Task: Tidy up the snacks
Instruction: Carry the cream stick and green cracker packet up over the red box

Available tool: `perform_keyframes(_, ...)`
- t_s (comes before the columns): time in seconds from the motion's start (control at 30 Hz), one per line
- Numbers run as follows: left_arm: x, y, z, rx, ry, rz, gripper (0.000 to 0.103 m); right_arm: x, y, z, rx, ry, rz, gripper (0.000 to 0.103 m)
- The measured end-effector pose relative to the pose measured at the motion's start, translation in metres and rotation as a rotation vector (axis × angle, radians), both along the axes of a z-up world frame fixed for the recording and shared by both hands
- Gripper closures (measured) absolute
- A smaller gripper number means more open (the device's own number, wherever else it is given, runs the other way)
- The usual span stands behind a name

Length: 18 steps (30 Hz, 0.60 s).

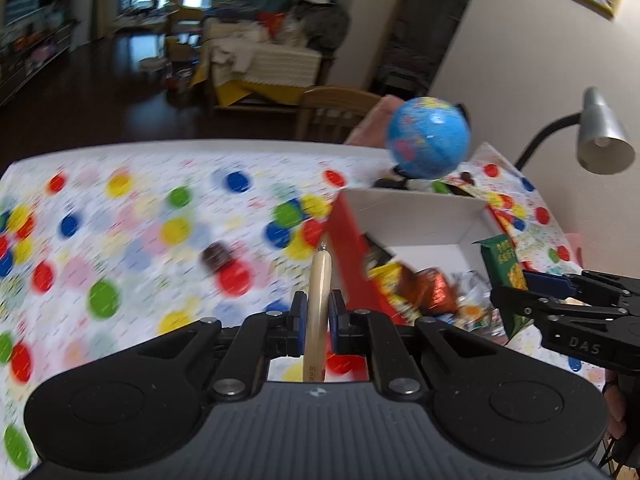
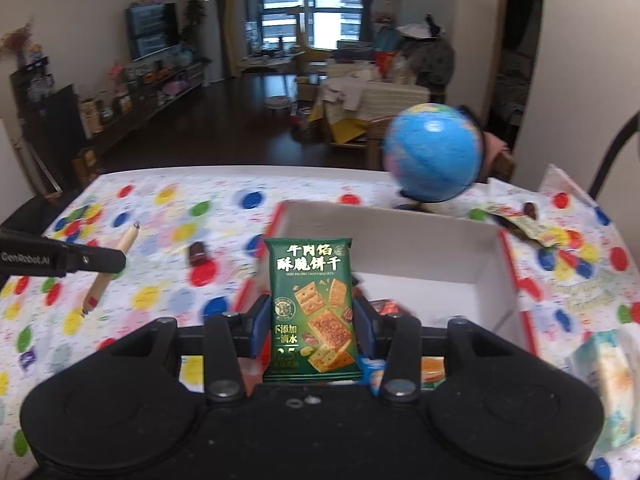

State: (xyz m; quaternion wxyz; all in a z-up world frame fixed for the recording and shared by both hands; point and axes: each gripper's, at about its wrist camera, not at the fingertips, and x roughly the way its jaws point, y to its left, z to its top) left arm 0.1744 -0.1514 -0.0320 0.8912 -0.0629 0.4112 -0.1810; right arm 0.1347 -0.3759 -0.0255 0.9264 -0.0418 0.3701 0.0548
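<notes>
Snacks: 1 green cracker packet [image 2: 310, 312] is clamped upright in the right gripper [image 2: 308, 320], hanging over the near end of the red-sided box [image 2: 492, 280]. Loose wrapped snacks [image 1: 424, 292] already lie in that near end; the far part of the white floor is bare. The left gripper [image 1: 318, 320] is clenched on a thin cream stick with a metal tip [image 1: 318, 280], probably a pen or a stick snack; I cannot tell which. It sits over the dotted tablecloth [image 1: 120, 220], just left of the box's red wall.

Step in hand, as I read it: both grippers loaded, carry phase, packet going into the box. Next move calls for bringing the packet down over the bare floor, past the pile, and releasing low so it lands flat. Whether the stick goes in the box depends on what it is.

Still out on the cloth: 1 small dark wrapped piece [image 1: 218, 256] left of the box, plus a few wrappers [image 2: 528, 228] past its far right corner.

Edges and room:
- Box walls stand up on all sides seen; come in from above, not sideways.
- Globe [image 2: 434, 152] stands just behind the far wall, so do not overshoot.
- Lamp [image 1: 604, 136] overhangs the right side.
- Grippers are near each other at the box's left wall; stagger them.
- Cloth to the left is mostly open.
</notes>
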Motion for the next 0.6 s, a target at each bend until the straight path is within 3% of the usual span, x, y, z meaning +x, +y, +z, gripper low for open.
perform_keyframes(0.3, 0.037, -0.072, -0.013, 0.058, -0.010, -0.107, 0.093, 0.032, -0.046, -0.024, -0.036, 0.039, -0.099, 0.061)
perform_keyframes(0.6, 0.070, -0.111, -0.053, 0.058, 0.097, -0.131, 0.093, 0.061, -0.083, -0.060, -0.050, 0.111, -0.163, 0.061)
